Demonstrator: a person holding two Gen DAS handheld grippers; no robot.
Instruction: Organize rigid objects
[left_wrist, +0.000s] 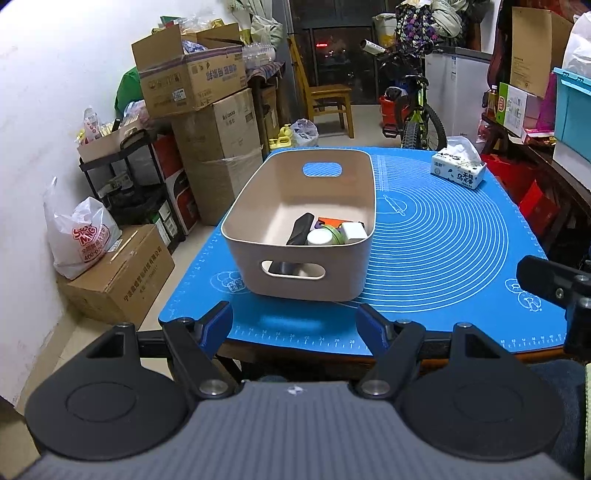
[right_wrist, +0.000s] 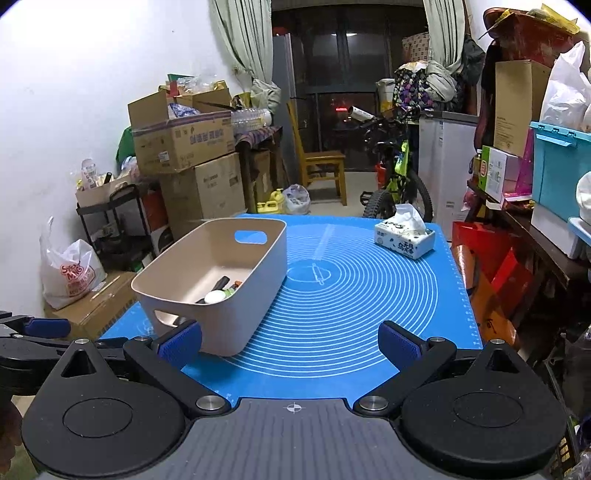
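Rigid objects (left_wrist: 325, 232) sit bunched at the near end of the beige storage bin (left_wrist: 258, 206), on the left half of the blue silicone mat (left_wrist: 443, 236). You can make out a black case (left_wrist: 301, 230) leaning on the near wall, a white-lidded jar (left_wrist: 319, 238) beside it, a white block (left_wrist: 352, 232) to its right and something orange behind; the rest is too hidden to name. Judging by the look, these are hard, light, smooth-skinned pieces: they won't crush, but the round jar could slip, so pinch it across its sides below the lid. The bin itself looks like stiff plastic, best taken by its handle cutout (left_wrist: 293, 269) or rim. Your left gripper (left_wrist: 293, 325) hovers at the near table edge, fingers spread wide, nothing between them. Your right gripper (right_wrist: 290, 339) hangs over the mat just right of the bin, likewise spread and empty. Far right, a tissue pack (left_wrist: 458, 168) stands well apart from it all.
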